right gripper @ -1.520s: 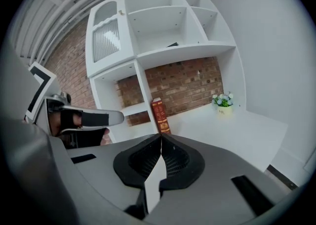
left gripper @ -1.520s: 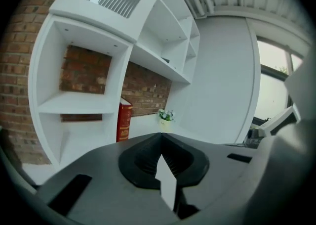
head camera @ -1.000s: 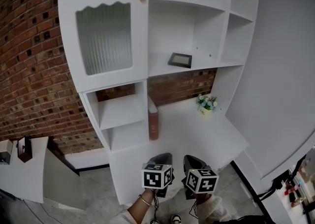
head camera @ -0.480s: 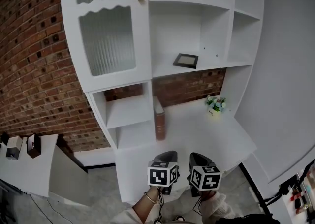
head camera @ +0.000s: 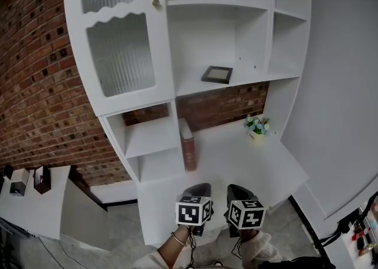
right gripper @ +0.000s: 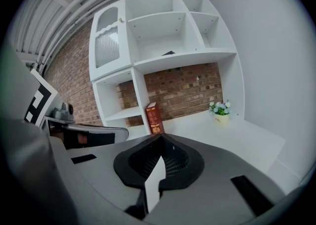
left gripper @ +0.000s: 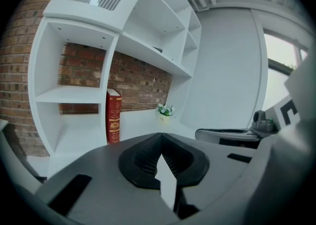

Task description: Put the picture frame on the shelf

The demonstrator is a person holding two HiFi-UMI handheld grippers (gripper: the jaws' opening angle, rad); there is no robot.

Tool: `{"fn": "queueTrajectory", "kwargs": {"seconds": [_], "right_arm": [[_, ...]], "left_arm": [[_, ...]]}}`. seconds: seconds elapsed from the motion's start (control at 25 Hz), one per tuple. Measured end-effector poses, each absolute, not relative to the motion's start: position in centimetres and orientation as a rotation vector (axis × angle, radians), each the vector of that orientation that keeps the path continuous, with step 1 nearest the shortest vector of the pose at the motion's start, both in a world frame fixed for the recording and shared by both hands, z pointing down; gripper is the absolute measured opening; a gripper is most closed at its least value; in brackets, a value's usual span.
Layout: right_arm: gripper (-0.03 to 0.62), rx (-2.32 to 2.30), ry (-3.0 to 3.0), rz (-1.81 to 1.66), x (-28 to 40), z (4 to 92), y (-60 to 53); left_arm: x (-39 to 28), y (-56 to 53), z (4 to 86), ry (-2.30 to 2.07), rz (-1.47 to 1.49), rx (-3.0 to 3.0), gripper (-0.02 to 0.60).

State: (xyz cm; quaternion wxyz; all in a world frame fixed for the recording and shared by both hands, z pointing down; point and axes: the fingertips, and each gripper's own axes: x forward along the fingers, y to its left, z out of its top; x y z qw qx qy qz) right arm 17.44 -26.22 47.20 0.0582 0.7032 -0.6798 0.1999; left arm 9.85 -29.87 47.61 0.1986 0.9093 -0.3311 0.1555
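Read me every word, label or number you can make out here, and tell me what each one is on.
No text here is readable.
Red hardback book: gold print on the spine, too small to read.
Black-and-white marker cubes: square code patterns only, no letters or numbers.
Small pale flower pot: any marking is too small to read.
Dark rectangular picture frame: no text visible.

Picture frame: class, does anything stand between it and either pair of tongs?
Nothing visible does. The picture frame lies on the open shelf. The left tongs and right tongs, both shut and empty, hang before the desk; the red book and flower pot stand lower, aside.
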Motion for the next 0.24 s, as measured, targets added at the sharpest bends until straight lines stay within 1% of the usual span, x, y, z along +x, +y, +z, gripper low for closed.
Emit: {"fn": "queueTrajectory", "kwargs": {"seconds": [0.24], "right_arm": [[0.023, 2.140, -2.050, 0.629, 18.24, 47.62, -25.76]], "left_arm": [[10.36, -29.47, 48.08, -0.919, 0.450, 2.543, 0.008]]}}
